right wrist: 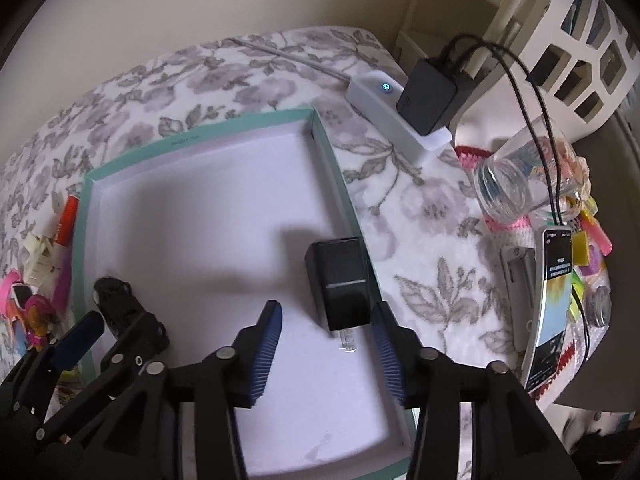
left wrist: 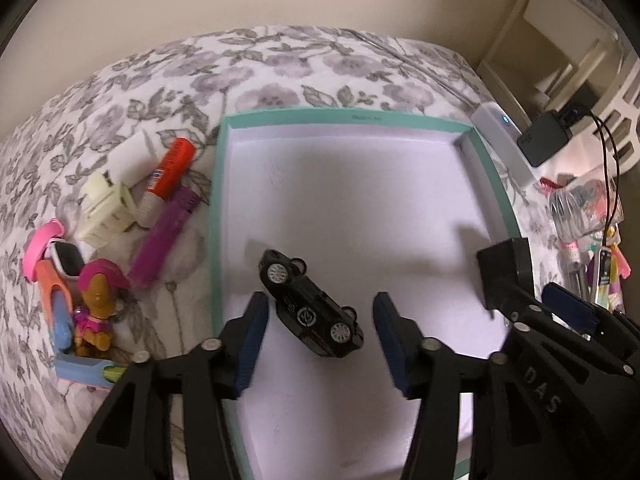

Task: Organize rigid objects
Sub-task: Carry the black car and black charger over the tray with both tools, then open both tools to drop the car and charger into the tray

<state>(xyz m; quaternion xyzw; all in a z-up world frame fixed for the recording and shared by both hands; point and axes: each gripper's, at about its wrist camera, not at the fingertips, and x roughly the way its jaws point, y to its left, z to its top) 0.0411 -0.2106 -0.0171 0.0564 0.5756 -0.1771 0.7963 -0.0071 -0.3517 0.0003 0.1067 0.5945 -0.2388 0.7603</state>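
Note:
A teal-rimmed white tray [left wrist: 216, 208] lies on the floral bedspread; it also shows in the right wrist view [right wrist: 344, 184]. A black toy car [left wrist: 310, 304] lies overturned, wheels up, inside the tray between the open fingers of my left gripper [left wrist: 320, 334], not touching them. A black plug adapter [right wrist: 340, 280] lies in the tray by its right wall, just ahead of my open right gripper [right wrist: 326, 338]; it also shows in the left wrist view [left wrist: 502, 274]. Left of the tray lie an orange glue stick [left wrist: 168, 176], a purple stick [left wrist: 164, 236], a cream block [left wrist: 106, 210] and a pink puppy figure [left wrist: 98, 308].
A white power strip [right wrist: 394, 116] with a black charger [right wrist: 428, 96] and cables sits beyond the tray's right corner. A glass jar [right wrist: 516, 176], a phone [right wrist: 550, 304] and colourful clutter lie at the right. A white basket [right wrist: 588, 52] stands behind. A pink watch [left wrist: 60, 256] lies far left.

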